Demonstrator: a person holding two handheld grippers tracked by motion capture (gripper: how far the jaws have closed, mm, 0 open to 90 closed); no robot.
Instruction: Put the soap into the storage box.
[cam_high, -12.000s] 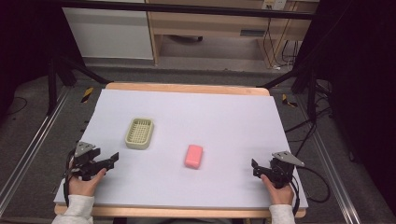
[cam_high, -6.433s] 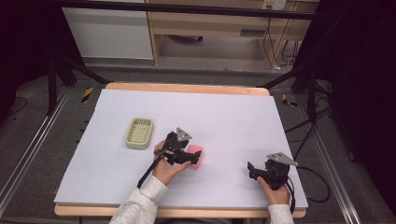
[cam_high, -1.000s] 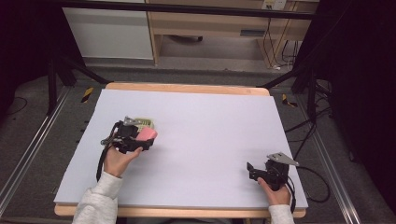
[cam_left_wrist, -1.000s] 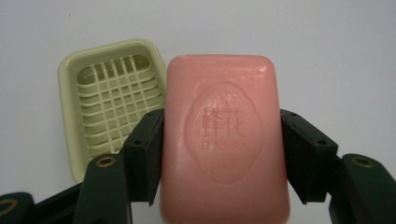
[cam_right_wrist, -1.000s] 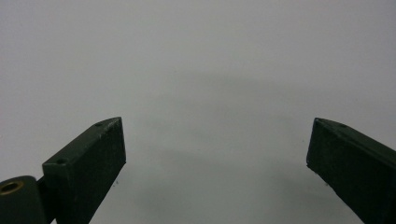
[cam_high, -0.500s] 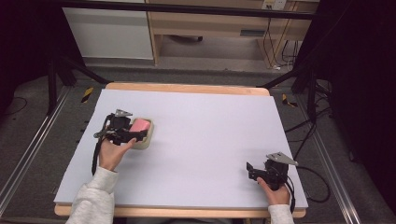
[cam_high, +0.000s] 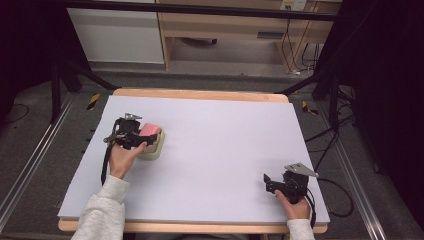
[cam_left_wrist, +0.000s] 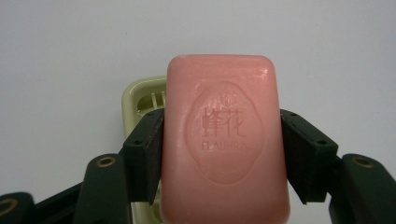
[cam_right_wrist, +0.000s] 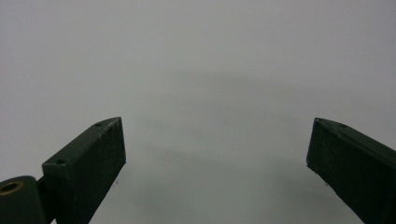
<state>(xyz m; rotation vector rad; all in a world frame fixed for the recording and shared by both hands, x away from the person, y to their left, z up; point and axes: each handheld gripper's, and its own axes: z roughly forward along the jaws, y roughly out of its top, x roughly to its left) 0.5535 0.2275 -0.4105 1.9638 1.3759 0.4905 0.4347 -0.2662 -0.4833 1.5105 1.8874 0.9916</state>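
Pinching a pink bar of soap, the left hand-held gripper sits over the left side of the table; both black jaws press flat against the bar's long sides in the left gripper view. Soap face is up toward that camera, oval stamp with characters and raised lettering legible. Directly under it is a pale green soap dish: one rounded corner and a few slots stick out past the bar's left edge. Cannot tell whether the bar touches the dish or hangs just above it. High view agrees: soap sits on top of the dish, the left hand wrapped around the gripper body, light grey sleeve coming in from the bottom edge. Right hand-held gripper is well apart from all this, near the table's front right corner, low on the surface, held by the right hand. Its jaws are spread wide in the right gripper view, with bare white table surface between them. Grey three-cornered plate is visible on top of it, cable trailing off the right table edge.
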